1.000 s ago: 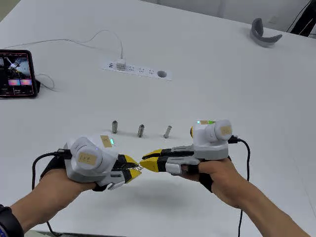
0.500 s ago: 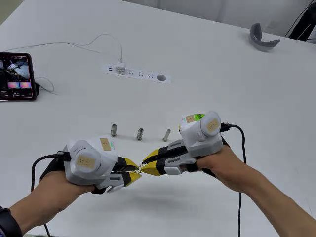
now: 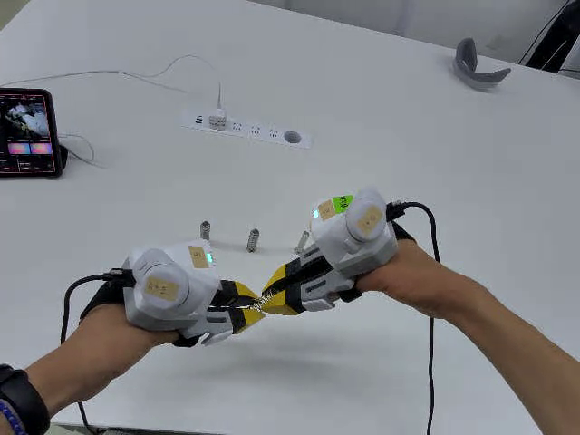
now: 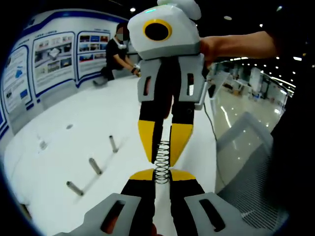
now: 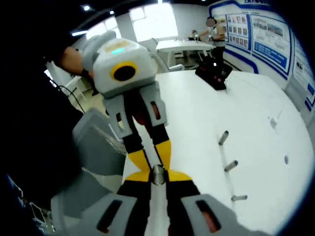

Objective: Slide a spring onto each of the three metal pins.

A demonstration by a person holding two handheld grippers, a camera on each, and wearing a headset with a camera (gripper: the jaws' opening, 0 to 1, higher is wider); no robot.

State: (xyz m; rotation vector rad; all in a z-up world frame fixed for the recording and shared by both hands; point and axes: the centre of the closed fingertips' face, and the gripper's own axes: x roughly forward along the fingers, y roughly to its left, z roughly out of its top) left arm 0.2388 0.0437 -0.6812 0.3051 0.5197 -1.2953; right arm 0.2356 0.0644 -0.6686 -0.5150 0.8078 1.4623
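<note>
While the left tool (image 3: 246, 317) and right tool (image 3: 274, 297) are both clamping the spring (image 3: 260, 306), its length running tip to tip, the three pins (image 3: 253, 239) are sitting just beyond on the counter (image 3: 408, 136), nearer the right.

The head view looks forward and down on the white table (image 3: 408, 136) from its near edge. The left gripper view faces right, close on the right gripper (image 4: 164, 150); the right gripper view faces the left gripper (image 5: 152, 163). Both share the spring (image 4: 161, 166) and pins (image 4: 93, 165).
</note>
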